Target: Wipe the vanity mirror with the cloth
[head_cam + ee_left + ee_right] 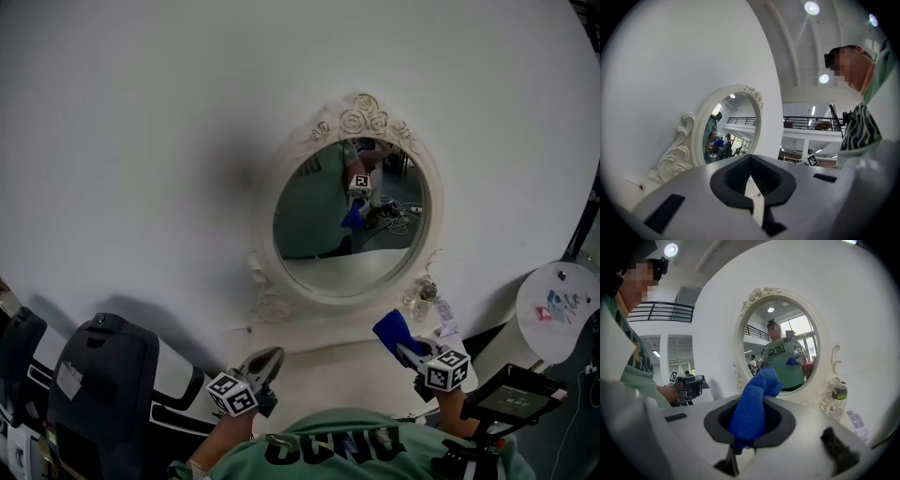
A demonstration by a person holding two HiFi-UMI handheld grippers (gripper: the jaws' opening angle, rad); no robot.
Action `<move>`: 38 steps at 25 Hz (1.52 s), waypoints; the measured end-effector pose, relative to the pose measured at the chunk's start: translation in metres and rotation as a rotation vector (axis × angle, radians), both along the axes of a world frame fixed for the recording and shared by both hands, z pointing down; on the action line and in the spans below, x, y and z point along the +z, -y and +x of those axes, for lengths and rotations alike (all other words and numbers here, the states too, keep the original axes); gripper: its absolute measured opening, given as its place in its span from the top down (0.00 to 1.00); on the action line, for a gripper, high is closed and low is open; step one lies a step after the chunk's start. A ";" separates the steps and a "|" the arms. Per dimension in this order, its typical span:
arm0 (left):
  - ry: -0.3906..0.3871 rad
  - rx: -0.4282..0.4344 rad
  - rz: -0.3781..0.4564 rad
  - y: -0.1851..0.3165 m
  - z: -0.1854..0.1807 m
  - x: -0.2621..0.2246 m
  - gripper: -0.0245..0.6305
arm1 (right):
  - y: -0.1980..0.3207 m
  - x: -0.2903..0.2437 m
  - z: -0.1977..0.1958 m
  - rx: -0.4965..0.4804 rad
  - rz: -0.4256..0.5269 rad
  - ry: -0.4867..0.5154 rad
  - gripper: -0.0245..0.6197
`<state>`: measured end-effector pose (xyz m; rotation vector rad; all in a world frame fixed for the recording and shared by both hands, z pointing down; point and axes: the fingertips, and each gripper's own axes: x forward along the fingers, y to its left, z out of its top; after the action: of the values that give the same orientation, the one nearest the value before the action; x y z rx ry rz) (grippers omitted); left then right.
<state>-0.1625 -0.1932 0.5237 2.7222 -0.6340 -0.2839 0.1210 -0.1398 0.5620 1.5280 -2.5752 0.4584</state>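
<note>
An oval vanity mirror (352, 220) in an ornate white frame stands against the white wall, on a white vanity top (319, 366). My right gripper (405, 345) is below the mirror's lower right, apart from the glass, and is shut on a blue cloth (392, 330). In the right gripper view the cloth (752, 404) sticks up out of the jaws of the right gripper (749, 427), with the mirror (780, 348) ahead. My left gripper (262, 364) is low at the left, with its jaws together and nothing in them. The left gripper (752, 187) sees the mirror (726, 136) from the side.
A small green-capped bottle (839, 393) and glass items (427, 298) stand at the mirror's lower right, next to a paper card (446, 315). A round white side table (558, 309) and a screen device (514, 394) are at right. A black chair (98, 375) is at left.
</note>
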 end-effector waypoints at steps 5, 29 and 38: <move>-0.024 -0.018 -0.030 0.029 -0.006 0.010 0.96 | 0.032 -0.003 -0.005 -0.018 -0.002 -0.037 0.89; -0.034 -0.368 -0.035 0.059 0.032 -0.004 0.96 | 0.215 -0.290 -0.027 -0.030 1.046 -1.302 0.89; -0.089 -0.342 -0.026 0.075 0.010 -0.003 0.96 | 0.266 -0.373 -0.098 0.142 1.226 -1.605 0.89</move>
<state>-0.1524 -0.2683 0.5205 2.5493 -1.0679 -0.4712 0.0228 -0.4059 0.1887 1.1689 -1.2007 -1.8046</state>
